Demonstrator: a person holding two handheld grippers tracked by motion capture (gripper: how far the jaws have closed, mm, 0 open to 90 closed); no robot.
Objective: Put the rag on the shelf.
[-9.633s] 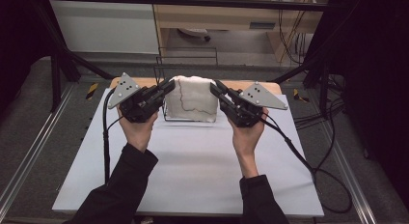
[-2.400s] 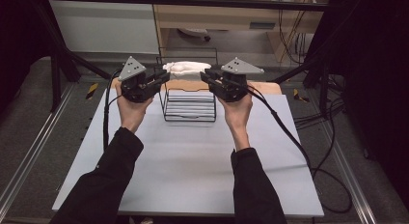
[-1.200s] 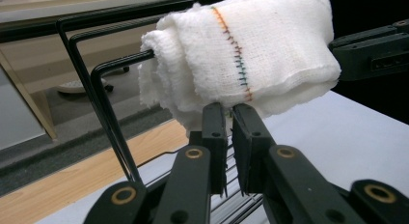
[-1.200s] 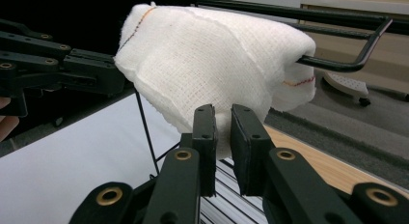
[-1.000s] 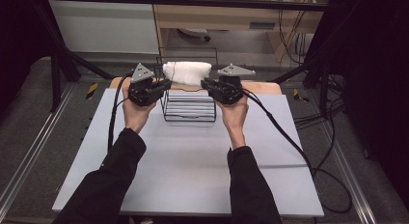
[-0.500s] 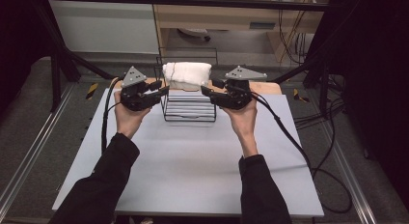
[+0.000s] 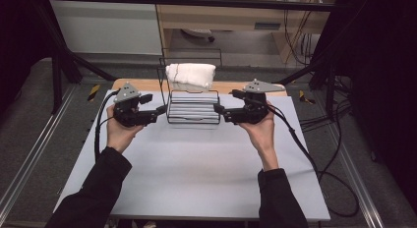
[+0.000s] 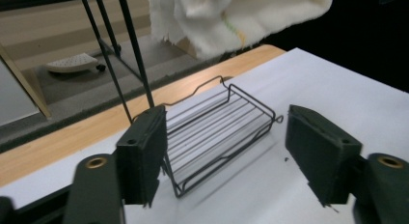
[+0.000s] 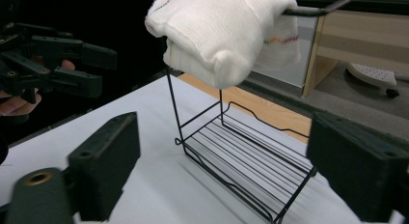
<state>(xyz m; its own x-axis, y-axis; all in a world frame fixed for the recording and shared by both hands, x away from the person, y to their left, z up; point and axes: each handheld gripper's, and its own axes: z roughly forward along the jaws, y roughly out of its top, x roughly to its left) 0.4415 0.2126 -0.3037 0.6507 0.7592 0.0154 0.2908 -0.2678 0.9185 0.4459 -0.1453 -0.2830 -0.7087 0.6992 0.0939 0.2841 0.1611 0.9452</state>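
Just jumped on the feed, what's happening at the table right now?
A person holds tongs in each hand beside a black wire rack on the white table. A folded white cloth hangs over the rack's top bar. The left tongs and right tongs have just been opening, nothing between their jaws, on either side of the rack.

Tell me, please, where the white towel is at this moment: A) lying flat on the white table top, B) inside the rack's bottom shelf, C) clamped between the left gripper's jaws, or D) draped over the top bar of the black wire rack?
D: the white towel hangs over the top bar of the wire rack, well above its bottom shelf, and both grippers are clear of it.
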